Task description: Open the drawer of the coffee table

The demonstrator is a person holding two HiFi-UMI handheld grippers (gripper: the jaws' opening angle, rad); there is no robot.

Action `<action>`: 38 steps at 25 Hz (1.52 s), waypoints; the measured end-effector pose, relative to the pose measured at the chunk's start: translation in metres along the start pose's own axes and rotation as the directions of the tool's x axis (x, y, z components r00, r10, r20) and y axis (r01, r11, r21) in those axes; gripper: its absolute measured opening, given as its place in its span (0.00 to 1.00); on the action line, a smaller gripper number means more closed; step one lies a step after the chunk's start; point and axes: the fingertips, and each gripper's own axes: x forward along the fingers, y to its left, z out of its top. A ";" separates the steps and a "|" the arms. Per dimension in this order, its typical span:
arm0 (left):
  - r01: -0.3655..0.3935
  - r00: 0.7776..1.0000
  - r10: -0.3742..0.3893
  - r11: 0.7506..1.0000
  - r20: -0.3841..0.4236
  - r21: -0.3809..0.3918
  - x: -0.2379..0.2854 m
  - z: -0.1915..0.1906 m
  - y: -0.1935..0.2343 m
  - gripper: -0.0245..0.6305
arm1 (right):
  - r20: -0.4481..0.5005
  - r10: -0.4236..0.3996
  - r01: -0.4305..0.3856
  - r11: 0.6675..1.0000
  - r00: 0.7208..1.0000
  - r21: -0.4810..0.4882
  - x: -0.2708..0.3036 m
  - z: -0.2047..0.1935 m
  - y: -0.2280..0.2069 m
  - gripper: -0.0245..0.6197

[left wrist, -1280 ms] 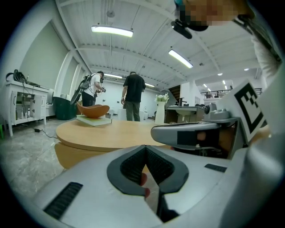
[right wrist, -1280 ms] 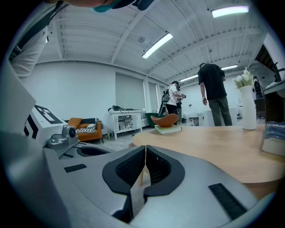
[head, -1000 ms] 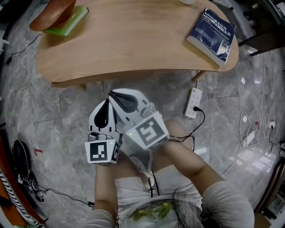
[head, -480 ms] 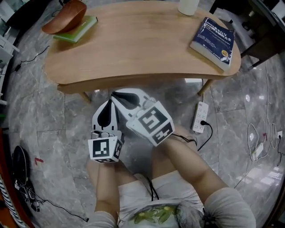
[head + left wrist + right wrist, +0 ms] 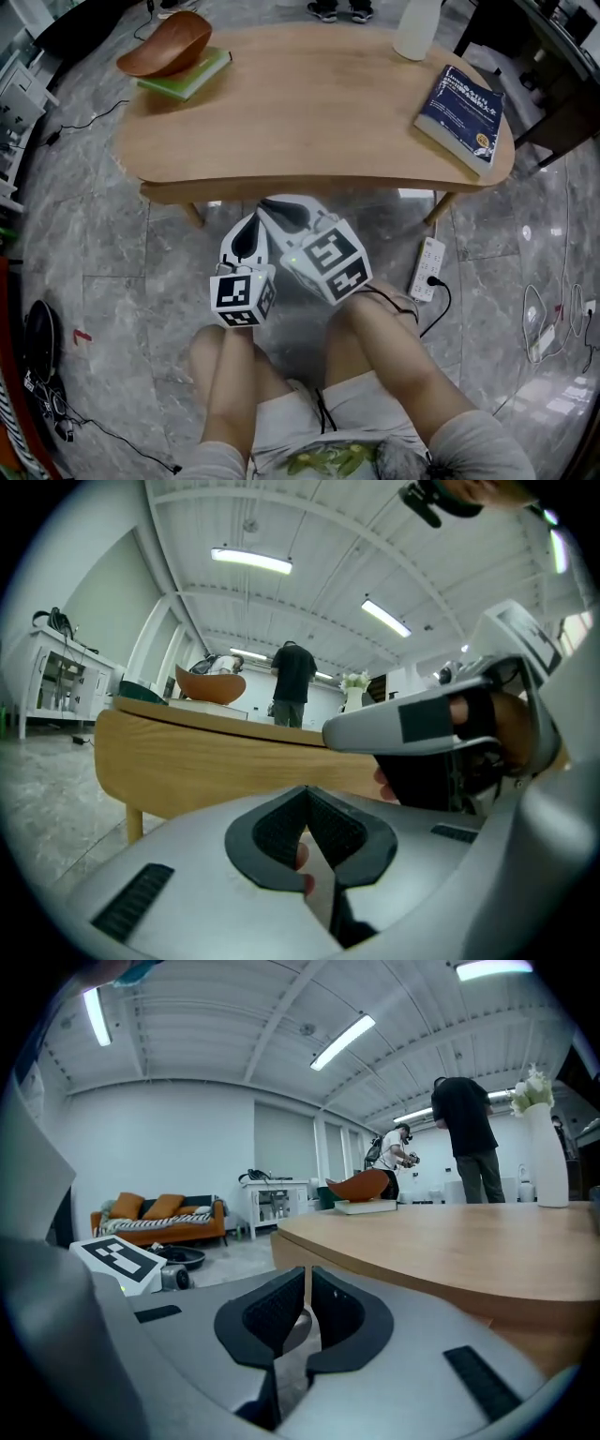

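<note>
- Head view: the light wooden kidney-shaped coffee table (image 5: 309, 103) stands on grey marble floor, right in front of the person's knees. Its plain front band (image 5: 309, 190) runs under the top edge, and I can't pick out a drawer seam or handle on it.
- On top there's a brown-orange bowl (image 5: 172, 44) on a green book (image 5: 187, 75) at the far left, and a dark blue book (image 5: 466, 105) on the right.
- The left gripper (image 5: 255, 221) and right gripper (image 5: 270, 204) sit side by side just below that band, noses towards it.
- Left gripper view: the jaws (image 5: 305, 794) are pressed together with nothing between them, and the table's front band fills the view behind.
- Right gripper view: the jaws (image 5: 307, 1283) are pressed together too, empty, level with the tabletop.
</note>
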 end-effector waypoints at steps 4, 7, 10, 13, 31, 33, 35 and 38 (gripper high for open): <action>-0.038 0.999 0.037 0.999 -0.030 -0.023 0.012 -0.014 0.008 0.05 | 0.005 -0.014 0.014 0.999 1.000 0.029 0.000 0.004 -0.008 0.07; -0.084 0.995 0.081 0.995 -0.054 -0.053 0.022 -0.020 0.016 0.05 | 0.006 -0.037 0.037 0.999 0.999 0.026 0.000 0.009 -0.013 0.07; -0.109 0.993 0.101 0.985 -0.065 -0.136 0.028 -0.030 0.021 0.05 | -0.015 -0.045 0.045 0.999 0.999 0.018 -0.002 0.003 -0.015 0.07; -0.090 0.994 0.074 0.964 -0.075 -0.251 0.034 -0.041 0.019 0.05 | -0.033 -0.060 0.060 0.998 0.998 0.015 -0.006 -0.002 -0.020 0.07; 0.105 0.994 -0.073 0.744 0.076 -0.660 0.070 -0.062 0.014 0.33 | 0.031 -0.075 0.071 0.993 0.997 0.097 -0.022 0.012 -0.021 0.07; 0.136 0.991 -0.087 0.712 0.106 -0.689 0.070 -0.064 0.014 0.33 | 0.028 -0.075 0.072 0.993 0.997 0.092 -0.024 0.011 -0.019 0.07; 0.164 0.986 -0.105 0.691 0.127 -0.704 0.072 -0.065 0.013 0.34 | 0.027 -0.077 0.075 0.993 0.997 0.088 -0.026 0.012 -0.019 0.07; 0.181 0.983 -0.126 0.677 0.130 -0.713 0.073 -0.068 0.015 0.35 | 0.029 -0.088 0.085 0.993 0.996 0.085 -0.030 0.013 -0.020 0.07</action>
